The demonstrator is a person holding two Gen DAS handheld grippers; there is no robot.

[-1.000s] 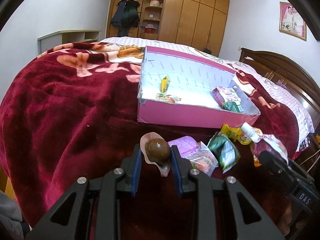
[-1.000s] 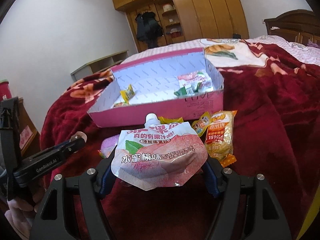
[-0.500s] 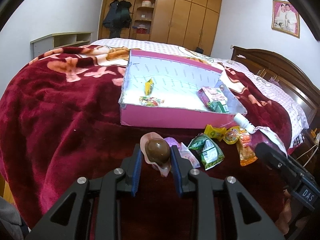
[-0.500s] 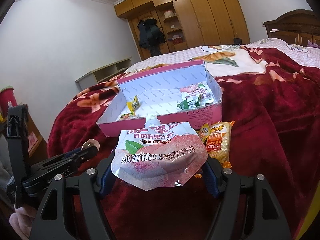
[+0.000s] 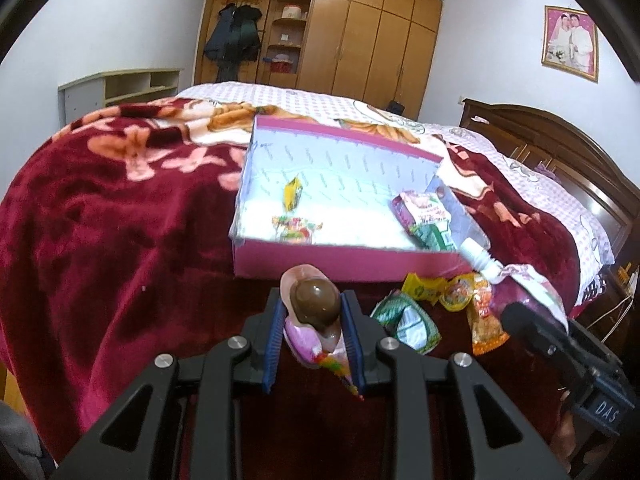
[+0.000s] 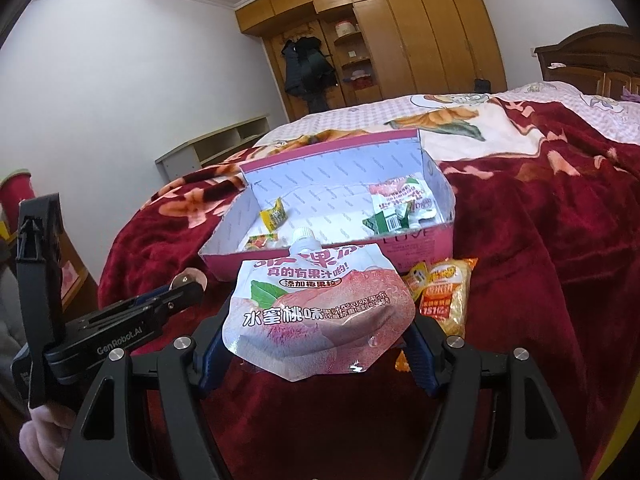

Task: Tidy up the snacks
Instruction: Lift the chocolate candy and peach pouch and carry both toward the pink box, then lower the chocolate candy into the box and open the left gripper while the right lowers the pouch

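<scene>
Gripping both loads above the red blanket (image 5: 120, 240) on the bed, short of the pink box (image 5: 344, 258). Left hand-held gripper (image 5: 312, 320) is clamping nearly shut on a vacuum-packed brown egg (image 5: 315, 305); it is looking firm, round and probably slick, so the pads are best placed across its widest part. Right hand-held gripper (image 6: 316, 344) is standing about half open, pinching a peach jelly pouch (image 6: 320, 308) by its lower side edges; the soft pouch is sagging and likely heavy with liquid. Loose snack packets (image 5: 408, 318) are lying just beside the box front.
</scene>
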